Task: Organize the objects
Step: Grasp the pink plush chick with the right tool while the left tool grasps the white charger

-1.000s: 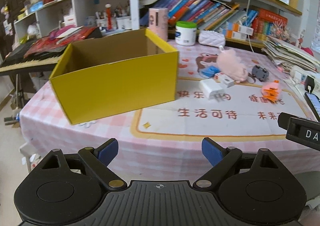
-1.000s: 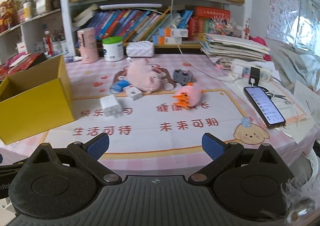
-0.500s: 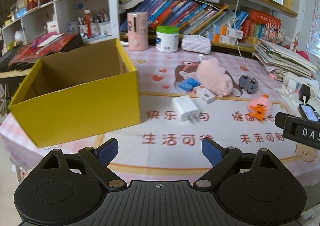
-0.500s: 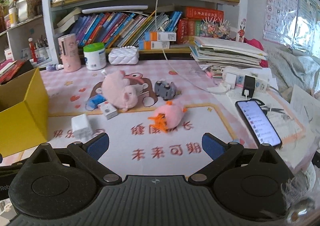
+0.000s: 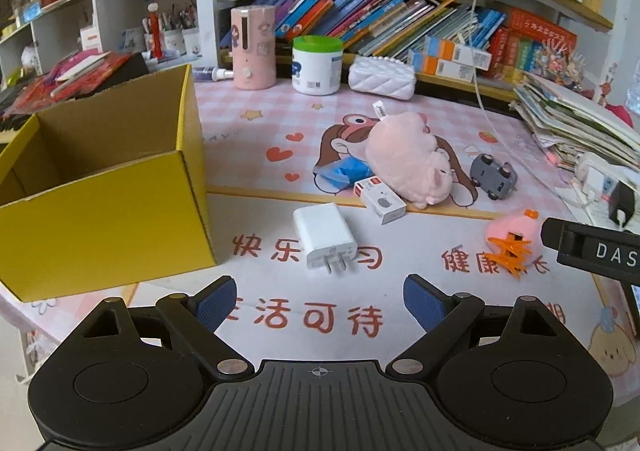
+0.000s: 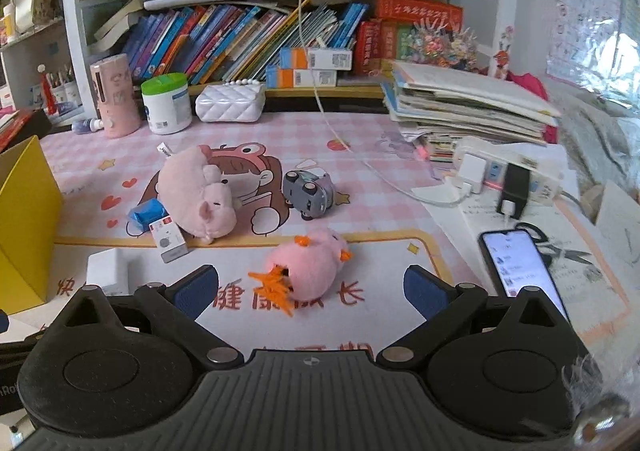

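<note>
My left gripper (image 5: 318, 301) and right gripper (image 6: 310, 289) both hold their jaws spread and empty. The charger (image 5: 325, 236) and pink chick (image 6: 306, 271) lie loose on the worktop beside the open yellow box (image 5: 100, 187), ready for collecting.

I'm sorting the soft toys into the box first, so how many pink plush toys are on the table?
2. The large pink plush lies beside the grey toy car; the small pink plush lies nearer, before the right gripper. None seems hidden.

Black ribbed left gripper (image 5: 319, 301) body, blue-padded jaws, silver pivot screws.
</note>
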Tool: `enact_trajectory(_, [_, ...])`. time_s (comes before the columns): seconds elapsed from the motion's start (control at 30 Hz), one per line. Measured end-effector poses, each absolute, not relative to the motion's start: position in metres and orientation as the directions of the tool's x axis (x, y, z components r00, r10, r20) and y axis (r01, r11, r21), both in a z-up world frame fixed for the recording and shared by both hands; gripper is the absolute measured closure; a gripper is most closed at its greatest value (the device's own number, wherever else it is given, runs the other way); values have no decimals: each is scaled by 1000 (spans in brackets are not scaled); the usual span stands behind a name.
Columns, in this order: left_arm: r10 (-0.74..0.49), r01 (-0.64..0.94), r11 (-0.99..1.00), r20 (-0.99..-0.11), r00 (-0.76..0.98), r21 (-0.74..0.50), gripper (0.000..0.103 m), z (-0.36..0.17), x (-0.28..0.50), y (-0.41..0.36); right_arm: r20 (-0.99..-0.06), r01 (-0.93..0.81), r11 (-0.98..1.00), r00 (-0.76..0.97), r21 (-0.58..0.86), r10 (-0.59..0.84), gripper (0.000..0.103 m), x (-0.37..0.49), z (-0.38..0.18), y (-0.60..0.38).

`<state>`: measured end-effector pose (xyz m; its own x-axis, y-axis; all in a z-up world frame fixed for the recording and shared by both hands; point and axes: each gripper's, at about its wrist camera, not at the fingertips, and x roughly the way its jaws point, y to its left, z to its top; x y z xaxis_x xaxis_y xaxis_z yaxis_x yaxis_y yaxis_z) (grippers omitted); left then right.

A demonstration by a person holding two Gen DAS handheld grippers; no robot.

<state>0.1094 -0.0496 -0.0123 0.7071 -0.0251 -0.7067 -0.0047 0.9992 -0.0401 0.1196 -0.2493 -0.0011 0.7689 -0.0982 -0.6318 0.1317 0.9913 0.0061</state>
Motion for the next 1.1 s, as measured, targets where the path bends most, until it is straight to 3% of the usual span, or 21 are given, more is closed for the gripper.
enact_trajectory(0.53, [93, -125, 992, -747, 659, 13, 11, -26, 145, -71, -750, 133, 981, 662, 139, 16, 6, 202, -38, -284])
enact_trajectory(0.87, [152, -168, 984, -746, 648, 55, 11, -36, 173, -78, -812, 117, 970, 574, 213, 109, 36, 226, -58, -294])
enact_trajectory(1.1, [165, -193, 980, -765, 623, 55, 12, -49, 197, -78, -817, 19, 988, 564, 156, 118, 39, 234, -57, -286])
